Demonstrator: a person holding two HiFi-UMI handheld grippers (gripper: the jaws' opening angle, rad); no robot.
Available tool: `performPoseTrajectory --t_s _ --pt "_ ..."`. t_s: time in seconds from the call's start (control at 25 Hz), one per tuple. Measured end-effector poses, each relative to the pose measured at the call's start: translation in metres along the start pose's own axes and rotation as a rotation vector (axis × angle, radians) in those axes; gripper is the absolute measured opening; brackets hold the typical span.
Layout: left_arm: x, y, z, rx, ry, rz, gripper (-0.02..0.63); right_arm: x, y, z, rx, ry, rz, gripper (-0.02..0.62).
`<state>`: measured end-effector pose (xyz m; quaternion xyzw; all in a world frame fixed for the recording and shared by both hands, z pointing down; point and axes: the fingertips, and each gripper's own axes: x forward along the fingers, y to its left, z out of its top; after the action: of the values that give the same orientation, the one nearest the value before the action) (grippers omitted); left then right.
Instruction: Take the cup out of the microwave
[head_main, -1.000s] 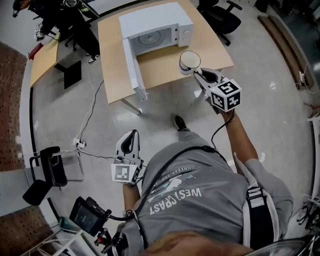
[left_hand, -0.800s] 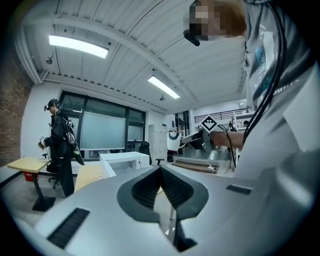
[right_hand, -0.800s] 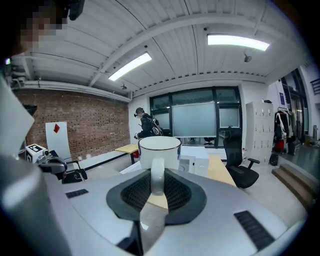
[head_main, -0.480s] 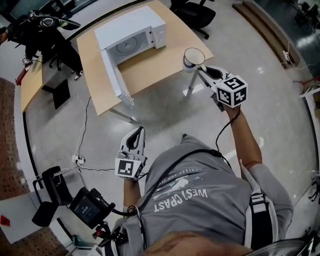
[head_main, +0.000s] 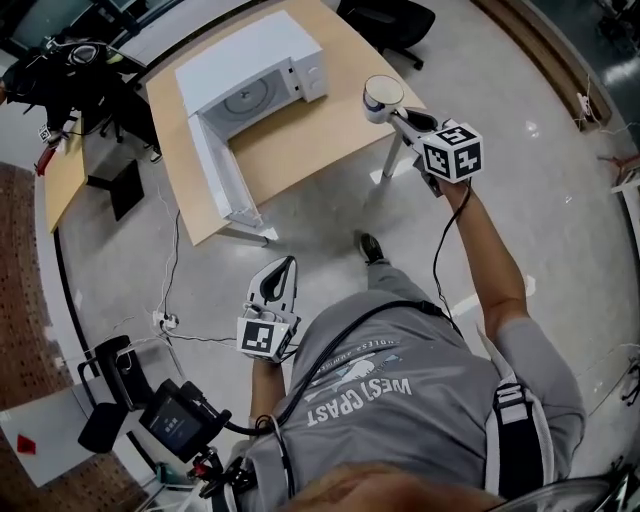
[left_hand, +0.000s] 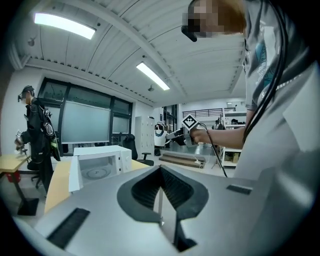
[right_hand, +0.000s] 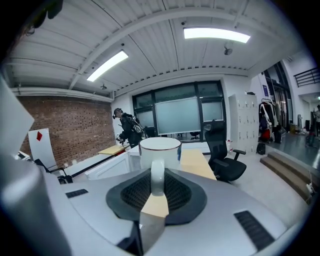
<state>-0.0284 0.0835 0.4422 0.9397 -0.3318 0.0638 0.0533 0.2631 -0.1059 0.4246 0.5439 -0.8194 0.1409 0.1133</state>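
A white cup (head_main: 383, 97) hangs in the air at the right edge of the wooden table (head_main: 310, 130), with my right gripper (head_main: 397, 112) shut on its handle. In the right gripper view the cup (right_hand: 160, 149) stands upright and its handle sits between the pads of the right gripper (right_hand: 156, 184). The white microwave (head_main: 250, 72) stands at the table's back with its door (head_main: 213, 165) swung open and its cavity bare. My left gripper (head_main: 283, 268) hangs low beside the person's body, away from the table, shut on nothing. In the left gripper view the left gripper (left_hand: 160, 169) points toward the microwave (left_hand: 100, 161) and the distant cup (left_hand: 159, 135).
A black office chair (head_main: 385, 18) stands behind the table. Cables (head_main: 172, 250) trail over the floor at the left, near a dark chair (head_main: 105, 355) and a screen device (head_main: 178, 422). A second table (head_main: 62, 165) lies far left. A person in black (left_hand: 36, 135) stands by it.
The cup and right gripper have moved right, from over the tabletop to its right edge. The person has stepped away, so the table sits further left. The left gripper has shifted slightly.
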Motion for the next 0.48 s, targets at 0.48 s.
performPoseTrajectory --t_s 0.48 --pt "0.126 0.058 0.033 -0.025 0.058 0.161 0.043 0.174 -0.153 0.027 0.002 0.053 0.027 0.069"
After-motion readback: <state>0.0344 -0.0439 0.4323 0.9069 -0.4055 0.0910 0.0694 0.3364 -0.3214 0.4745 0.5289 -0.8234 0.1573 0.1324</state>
